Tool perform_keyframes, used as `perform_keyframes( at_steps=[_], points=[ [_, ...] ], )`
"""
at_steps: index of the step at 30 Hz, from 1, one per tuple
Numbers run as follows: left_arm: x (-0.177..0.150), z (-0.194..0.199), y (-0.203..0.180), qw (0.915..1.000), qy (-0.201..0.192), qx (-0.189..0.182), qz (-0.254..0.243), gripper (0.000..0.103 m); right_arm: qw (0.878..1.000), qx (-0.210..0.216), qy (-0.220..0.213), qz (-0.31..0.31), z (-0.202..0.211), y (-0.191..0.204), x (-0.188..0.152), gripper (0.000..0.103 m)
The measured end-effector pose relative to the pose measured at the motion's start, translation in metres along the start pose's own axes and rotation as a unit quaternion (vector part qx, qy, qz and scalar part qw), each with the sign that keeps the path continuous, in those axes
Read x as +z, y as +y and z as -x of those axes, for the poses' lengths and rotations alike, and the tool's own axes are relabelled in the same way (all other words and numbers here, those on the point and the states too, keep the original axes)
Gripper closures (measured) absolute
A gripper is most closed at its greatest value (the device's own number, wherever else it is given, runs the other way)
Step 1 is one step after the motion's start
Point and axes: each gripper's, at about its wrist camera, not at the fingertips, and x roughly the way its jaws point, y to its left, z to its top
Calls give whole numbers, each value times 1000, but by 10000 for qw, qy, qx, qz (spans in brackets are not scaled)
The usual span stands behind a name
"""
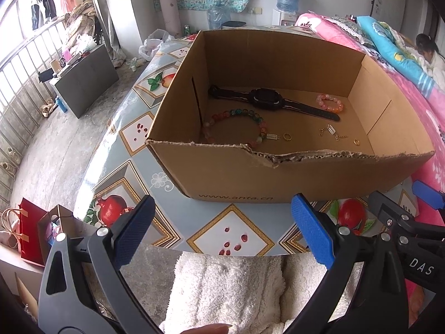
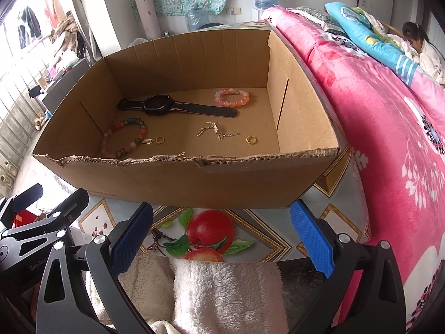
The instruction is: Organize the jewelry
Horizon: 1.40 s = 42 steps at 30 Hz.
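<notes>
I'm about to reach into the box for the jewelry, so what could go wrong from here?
1. The gold rings and thin chain lie flat on the cardboard box floor; wide pads may slip off them.
2. One ring sits beside the multicolor bead bracelet, so a grasp may snag both.
3. The torn front rim could catch a gripper.

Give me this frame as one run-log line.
left gripper: open, empty | right gripper: open, empty | box: watch, two bead bracelets, chain, rings inside | both short of box
</notes>
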Motion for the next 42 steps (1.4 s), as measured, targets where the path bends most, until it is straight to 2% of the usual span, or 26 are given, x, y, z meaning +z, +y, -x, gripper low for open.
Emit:
perform_keyframes(
  at_steps=[42],
  points=[
    [1, -1, 0, 9999, 81, -126, 6, 9, 9999, -116, -88, 17, 5, 1, 0, 7]
  ],
)
